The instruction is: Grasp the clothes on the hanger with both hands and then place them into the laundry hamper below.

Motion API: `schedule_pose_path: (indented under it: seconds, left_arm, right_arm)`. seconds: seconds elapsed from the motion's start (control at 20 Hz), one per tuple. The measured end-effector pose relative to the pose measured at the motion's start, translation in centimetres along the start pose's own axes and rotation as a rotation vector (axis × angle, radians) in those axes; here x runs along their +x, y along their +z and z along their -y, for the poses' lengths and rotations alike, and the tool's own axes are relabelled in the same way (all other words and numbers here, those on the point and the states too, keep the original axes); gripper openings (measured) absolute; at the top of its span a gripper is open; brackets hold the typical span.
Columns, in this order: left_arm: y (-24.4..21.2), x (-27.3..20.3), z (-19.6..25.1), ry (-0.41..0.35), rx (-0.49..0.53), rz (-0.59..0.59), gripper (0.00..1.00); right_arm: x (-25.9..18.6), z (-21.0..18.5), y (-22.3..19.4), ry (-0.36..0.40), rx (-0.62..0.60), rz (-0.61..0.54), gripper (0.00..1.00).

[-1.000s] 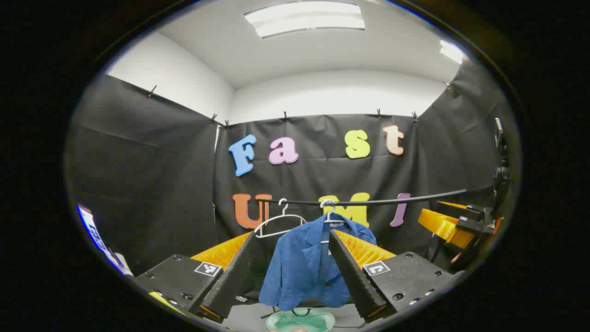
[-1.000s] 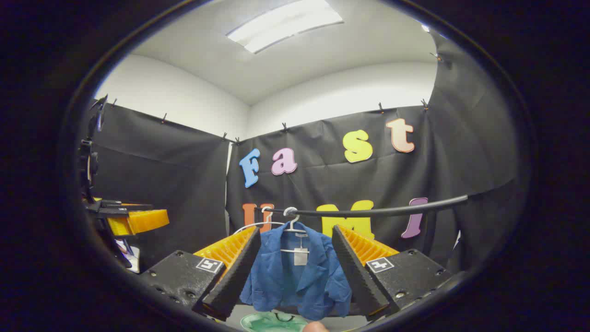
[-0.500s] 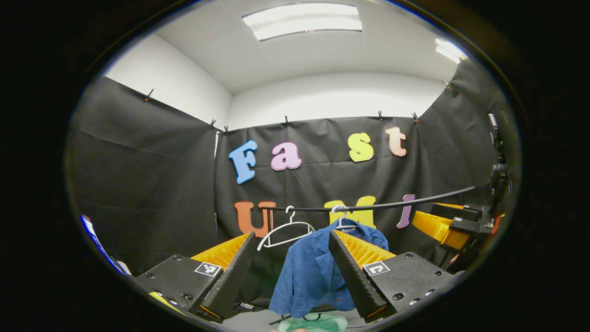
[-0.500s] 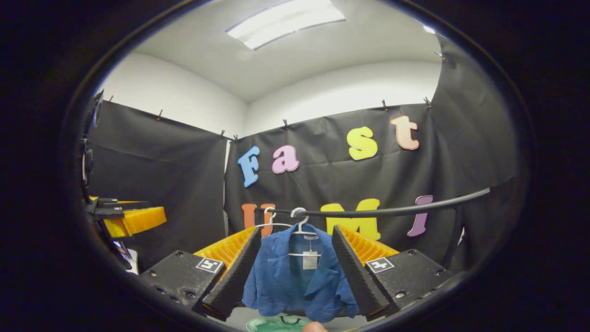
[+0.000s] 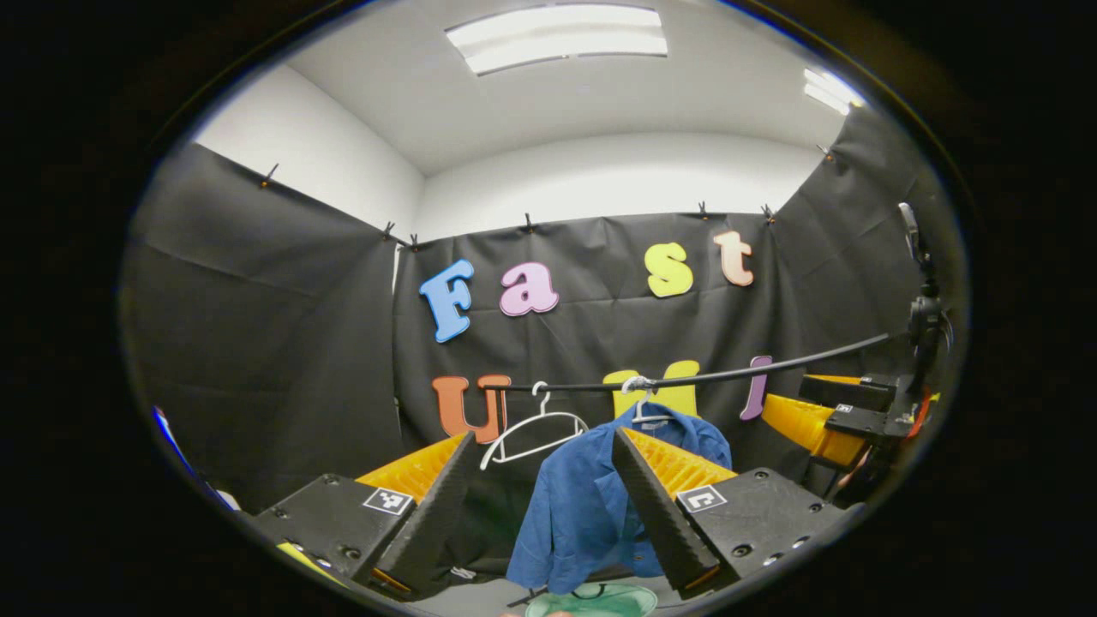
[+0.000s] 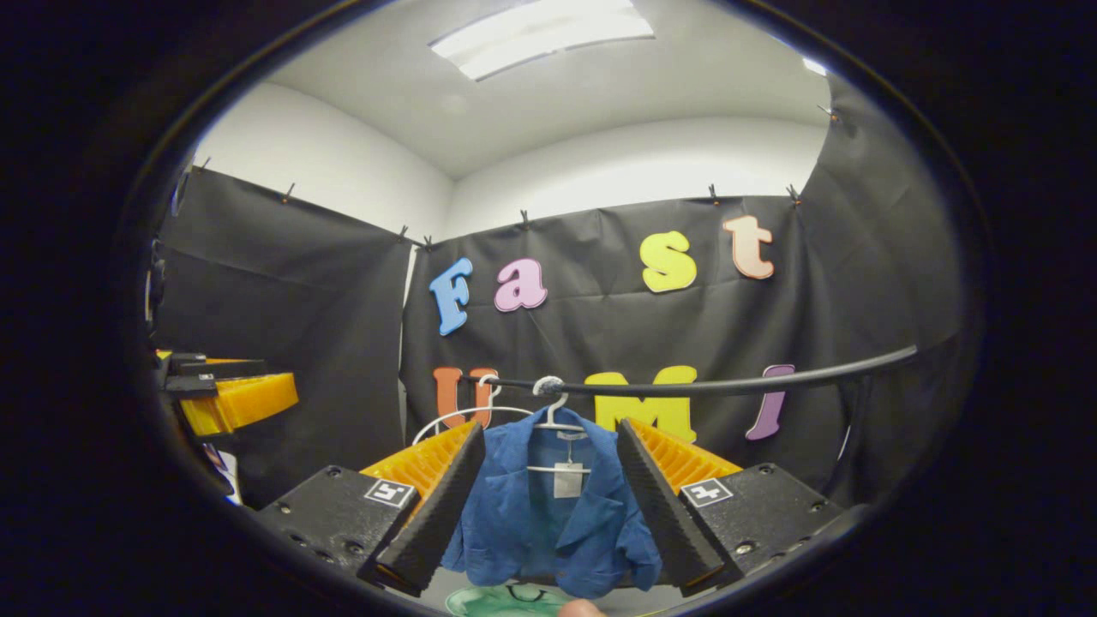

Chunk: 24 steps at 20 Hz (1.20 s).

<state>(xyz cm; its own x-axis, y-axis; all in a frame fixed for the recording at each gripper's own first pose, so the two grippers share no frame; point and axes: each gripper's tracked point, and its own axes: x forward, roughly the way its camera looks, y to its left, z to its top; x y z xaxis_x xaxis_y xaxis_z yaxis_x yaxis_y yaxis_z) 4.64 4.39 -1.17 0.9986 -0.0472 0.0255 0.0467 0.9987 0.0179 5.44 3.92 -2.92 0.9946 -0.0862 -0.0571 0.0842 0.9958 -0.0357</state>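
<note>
A blue jacket (image 6: 548, 523) hangs on a white hanger (image 6: 553, 403) from a black rail (image 6: 728, 386). It is framed between the open fingers of my right gripper (image 6: 552, 426) but lies farther off, untouched. In the left gripper view the jacket (image 5: 591, 506) hangs ahead and slightly right, partly behind the right finger of my open left gripper (image 5: 544, 434). The green hamper (image 5: 591, 602) peeks out below the jacket, and its rim (image 6: 497, 602) also shows in the right gripper view. Each gripper sees the other at its side: the right one (image 5: 823, 416), the left one (image 6: 231, 403).
An empty white hanger (image 5: 531, 426) hangs on the rail (image 5: 703, 375) just left of the jacket. Black cloth walls close the booth on three sides. A fingertip (image 6: 583, 608) shows at the bottom edge of the right gripper view.
In the left gripper view the jacket and rail have slid to the right. The right gripper view has shifted only slightly. Both grippers have stayed open.
</note>
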Motion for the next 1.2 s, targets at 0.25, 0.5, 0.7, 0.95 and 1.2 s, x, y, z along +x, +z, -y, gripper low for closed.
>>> schedule_pose_path:
  seconds: [0.25, 0.5, 0.7, 0.95, 1.2]
  left_arm:
    - [-1.7, 1.3, 0.2, -0.011, 0.021, -0.031, 1.0]
    - [-3.9, 3.0, -0.2, -0.019, 0.017, -0.057, 1.0]
    - [-5.8, 4.9, -0.7, -0.035, -0.009, -0.075, 1.0]
    - [-9.5, 7.5, -2.2, -0.038, -0.015, -0.118, 1.0]
    - [-14.6, 10.2, -1.4, -0.074, -0.054, -0.197, 1.0]
  right_arm:
    - [1.6, 0.0, -1.6, -0.022, 0.001, -0.035, 0.98]
    - [2.5, -0.1, -2.7, -0.067, -0.021, -0.056, 0.98]
    - [4.4, 0.7, -4.6, -0.127, -0.042, -0.078, 0.98]
    - [6.0, 0.9, -7.7, -0.211, -0.043, -0.125, 0.98]
    - [7.6, 1.7, -11.1, -0.29, -0.028, -0.179, 0.99]
